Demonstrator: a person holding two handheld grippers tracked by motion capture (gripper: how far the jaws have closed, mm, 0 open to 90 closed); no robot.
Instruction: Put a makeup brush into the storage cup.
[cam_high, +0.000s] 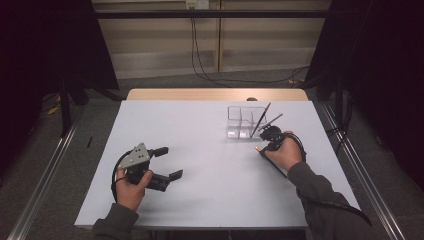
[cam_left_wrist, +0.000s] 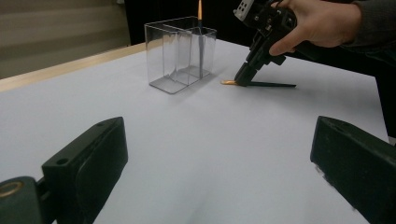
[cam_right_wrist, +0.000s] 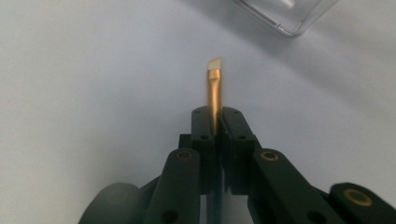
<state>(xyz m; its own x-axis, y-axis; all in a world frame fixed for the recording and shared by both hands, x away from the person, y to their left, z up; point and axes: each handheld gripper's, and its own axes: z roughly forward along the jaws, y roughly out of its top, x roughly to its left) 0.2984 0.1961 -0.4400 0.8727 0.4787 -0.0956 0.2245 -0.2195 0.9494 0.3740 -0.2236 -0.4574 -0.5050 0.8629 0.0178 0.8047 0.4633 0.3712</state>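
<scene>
A thin dark-handled brush (cam_high: 274, 164) with a gold ferrule (cam_right_wrist: 215, 88) and a pale flat tip lies on the white table (cam_high: 210, 165). My right gripper (cam_right_wrist: 217, 121) is shut on it just behind the ferrule, pointing down at the table (cam_left_wrist: 243, 79). A clear divided organizer (cam_high: 240, 122) stands just beyond, with two brushes (cam_high: 262, 117) leaning in its right compartment. My left gripper (cam_high: 170, 162) rests at the table's left front, open, with nothing between its jaws (cam_left_wrist: 219, 163).
A pale wooden strip (cam_high: 215, 94) runs along the table's far edge. Metal rails (cam_high: 45, 170) flank the table on both sides. Cables (cam_high: 220, 75) hang down to the floor behind it.
</scene>
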